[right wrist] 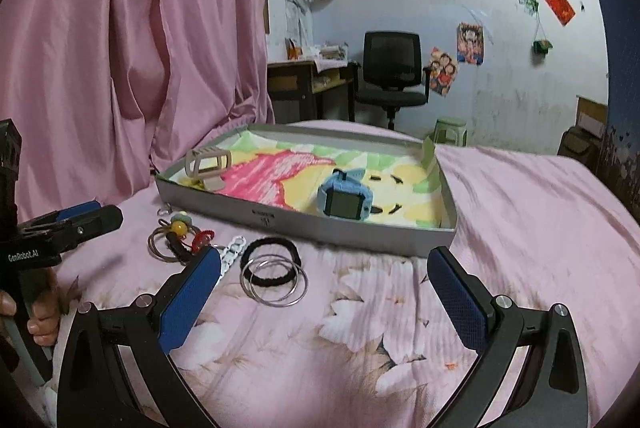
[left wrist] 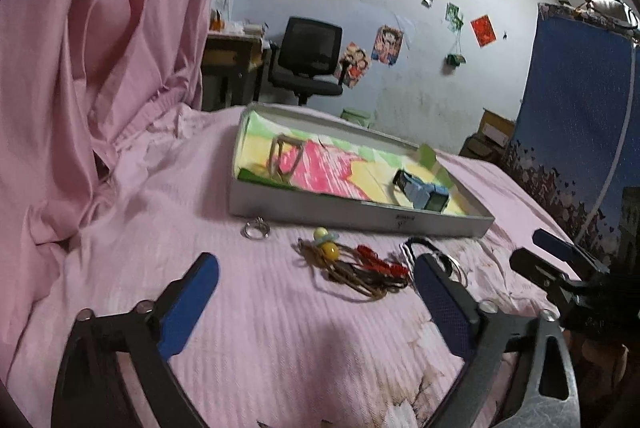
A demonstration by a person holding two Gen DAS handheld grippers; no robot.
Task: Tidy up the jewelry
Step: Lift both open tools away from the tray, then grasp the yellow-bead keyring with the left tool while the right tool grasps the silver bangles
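- Jewelry lies loose on a pink bed (right wrist: 520, 228), just in front of the grey box (right wrist: 352, 234): a small ring (left wrist: 256, 229), a bead charm on brown cords (left wrist: 344, 260), two thin silver bangles (right wrist: 274, 282) and a black braided band (right wrist: 272, 260).
- Inside the box, on a bright patterned lining, a blue watch (right wrist: 345, 198) sits toward its right end and a beige band (right wrist: 208, 161) at its left end.
- Left claw (left wrist: 316, 302) is spread wide, nothing between its blue pads, in front of the box above the cords.
- Right claw (right wrist: 324, 292) is spread too, empty, in front of the box with the bangles just beside its left pad.
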